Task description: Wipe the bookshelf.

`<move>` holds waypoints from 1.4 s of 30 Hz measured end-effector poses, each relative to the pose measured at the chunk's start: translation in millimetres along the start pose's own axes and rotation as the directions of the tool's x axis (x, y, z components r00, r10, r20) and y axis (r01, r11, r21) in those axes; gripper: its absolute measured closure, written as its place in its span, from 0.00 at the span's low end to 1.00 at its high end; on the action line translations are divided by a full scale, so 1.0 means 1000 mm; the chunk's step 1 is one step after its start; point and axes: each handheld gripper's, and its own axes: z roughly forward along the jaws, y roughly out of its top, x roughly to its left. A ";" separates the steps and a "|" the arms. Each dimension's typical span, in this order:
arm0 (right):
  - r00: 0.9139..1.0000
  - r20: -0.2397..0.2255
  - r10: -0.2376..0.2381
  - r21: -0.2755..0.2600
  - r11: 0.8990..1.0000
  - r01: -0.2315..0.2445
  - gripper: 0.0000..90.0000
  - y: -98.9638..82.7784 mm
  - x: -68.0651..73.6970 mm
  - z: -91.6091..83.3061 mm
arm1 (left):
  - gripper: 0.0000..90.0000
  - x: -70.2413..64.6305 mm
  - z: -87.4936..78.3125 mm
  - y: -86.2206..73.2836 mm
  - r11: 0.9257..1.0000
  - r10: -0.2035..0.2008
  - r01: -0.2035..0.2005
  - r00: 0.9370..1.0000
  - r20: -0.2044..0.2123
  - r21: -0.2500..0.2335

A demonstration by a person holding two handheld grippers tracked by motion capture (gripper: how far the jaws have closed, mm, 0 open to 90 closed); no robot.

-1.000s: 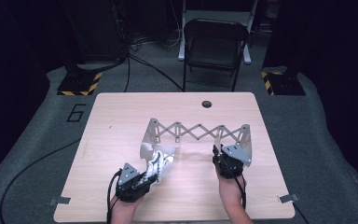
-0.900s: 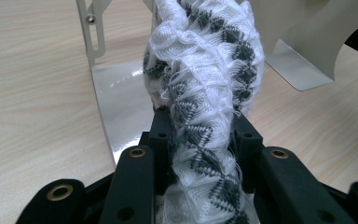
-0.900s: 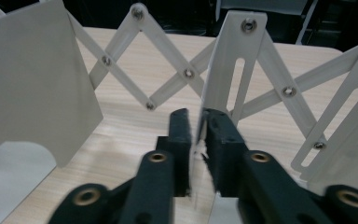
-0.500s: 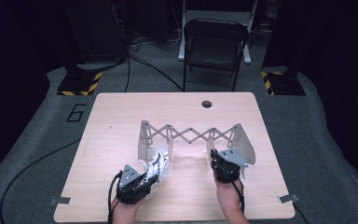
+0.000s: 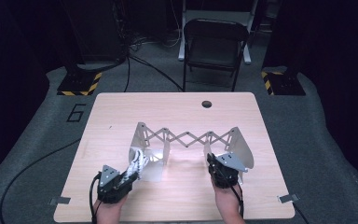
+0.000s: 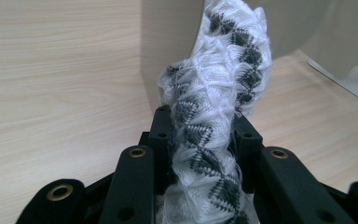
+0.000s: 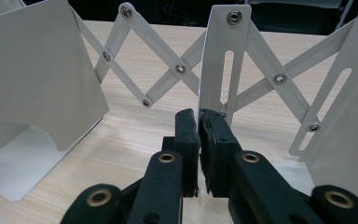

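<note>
Nearby, left tongs (image 6: 200,144) grasping cloth (image 6: 214,93), right tongs (image 7: 199,116) clenched on rack (image 7: 219,65), chair (image 5: 216,44) beyond.

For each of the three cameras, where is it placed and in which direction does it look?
High view: fixed above the person's side, looking forward and down on the wooden table; both hands, the left gripper and right gripper show.
Left gripper view: rides on the left gripper, looking along its jaws, shut on a black-and-white woven cloth.
Right gripper view: rides on the right gripper, facing the expanding white metal rack; jaws pinch a slotted upright.
Shared: the rack and cloth also appear from above.
</note>
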 end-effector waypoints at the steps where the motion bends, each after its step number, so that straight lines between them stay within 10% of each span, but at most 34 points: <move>1: 1.000 -0.005 -0.005 -0.002 1.000 0.005 0.94 -0.001 0.002 0.000 | 0.76 0.006 -0.001 0.001 0.999 -0.026 0.025 0.999 -0.026 -0.019; 8: 0.999 -0.032 0.002 -0.003 1.000 -0.002 0.93 -0.001 0.004 0.000 | 0.76 0.020 -0.005 0.004 0.997 -0.071 0.069 0.996 -0.048 -0.038; 17: 0.997 -0.077 0.002 0.019 1.000 0.000 0.66 -0.006 0.004 0.000 | 0.76 -0.007 0.002 0.012 0.999 -0.017 0.018 0.999 0.039 -0.044; 26: 0.993 -0.122 0.002 0.002 1.000 -0.002 0.48 -0.013 0.002 -0.011 | 0.76 -0.037 0.019 0.055 0.996 0.042 -0.032 0.990 0.133 -0.079; 42: 0.993 -0.102 -0.061 -0.009 0.998 0.060 0.49 -0.006 0.003 0.002 | 0.76 -0.040 0.066 0.070 0.995 0.102 -0.099 0.986 0.134 -0.028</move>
